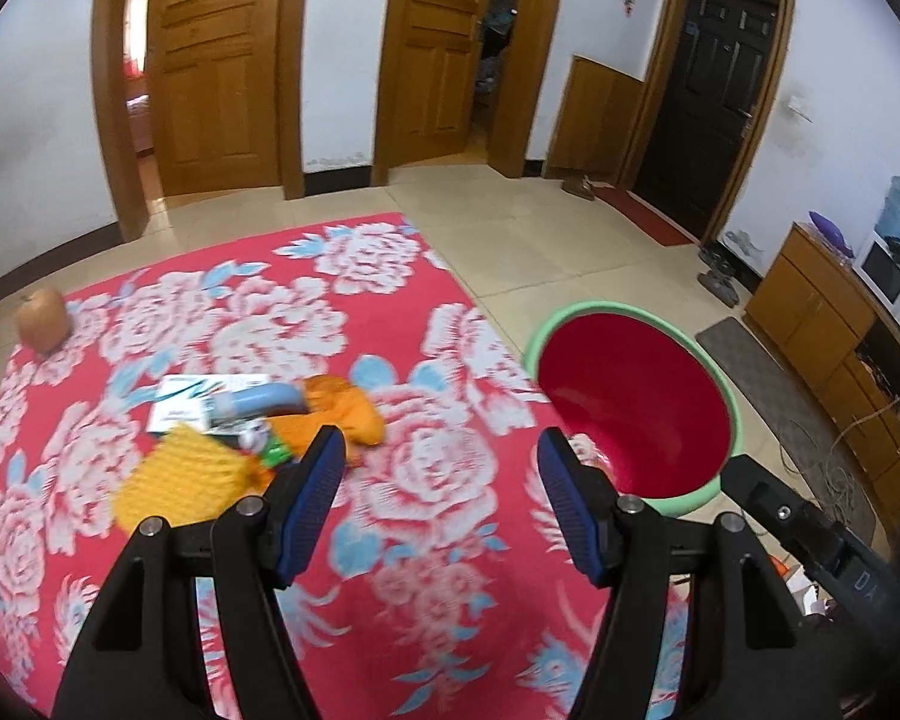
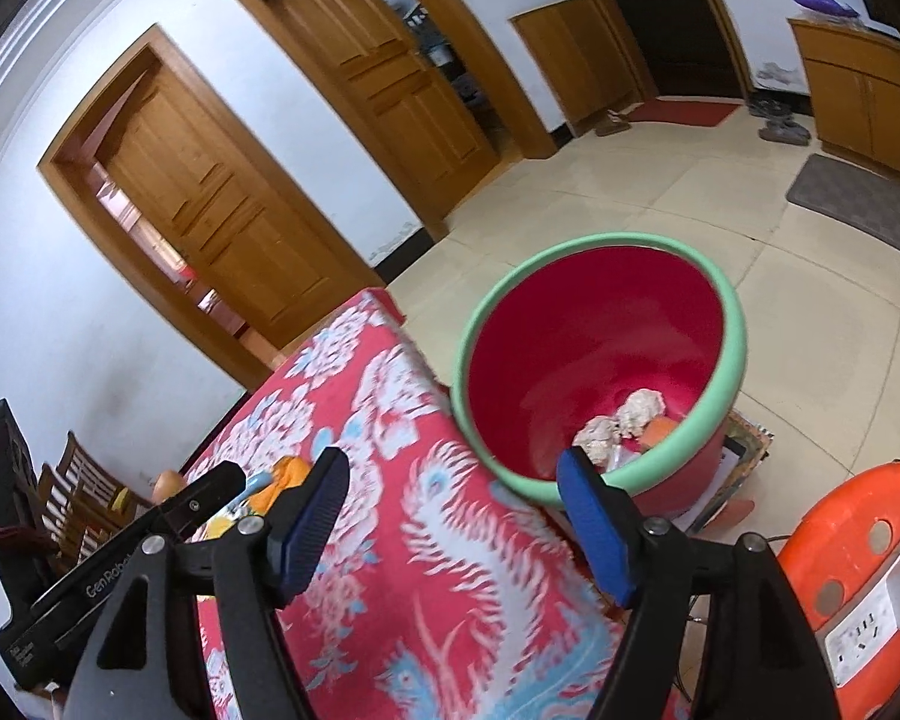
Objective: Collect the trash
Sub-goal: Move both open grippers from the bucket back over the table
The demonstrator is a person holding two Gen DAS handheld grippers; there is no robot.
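1. While both claws hang over the flowered red cloth [image 1: 426,468], the left claw [image 1: 441,450] stands with its blue pads wide apart and nothing between them.
2. Ahead of that claw and to its left lies a small heap of trash [image 1: 252,420] on the cloth: an orange wrapper [image 1: 342,414], a pale blue tube [image 1: 258,399], a white printed paper [image 1: 180,402] and a yellow dimpled sheet [image 1: 180,474] nearest the left pad.
3. Just beyond its right pad stands the bin [image 1: 630,402], red inside with a green rim, off the cloth's edge.
4. Farther ahead and left, at the cloth's far corner, sits a brown round thing [image 1: 43,319]; what it is I cannot tell.
5. To the right of the left claw a black part of the other tool [image 1: 810,528] shows.
6. Over on the other side, the right claw [image 2: 453,474] is likewise spread, with nothing between its pads.
7. Straight ahead of its right pad is the bin [image 2: 486,324], and in the bottom lie two white crumpled wads [image 2: 621,420] and an orange scrap [image 2: 660,429].
8. Left of the right claw, past the left claw's black body, the orange wrapper [image 2: 288,477] shows on the cloth [image 2: 426,540].
9. Right of it, close by, stands an orange plastic stool [image 2: 858,546] with a white power strip [image 2: 864,636] on it.
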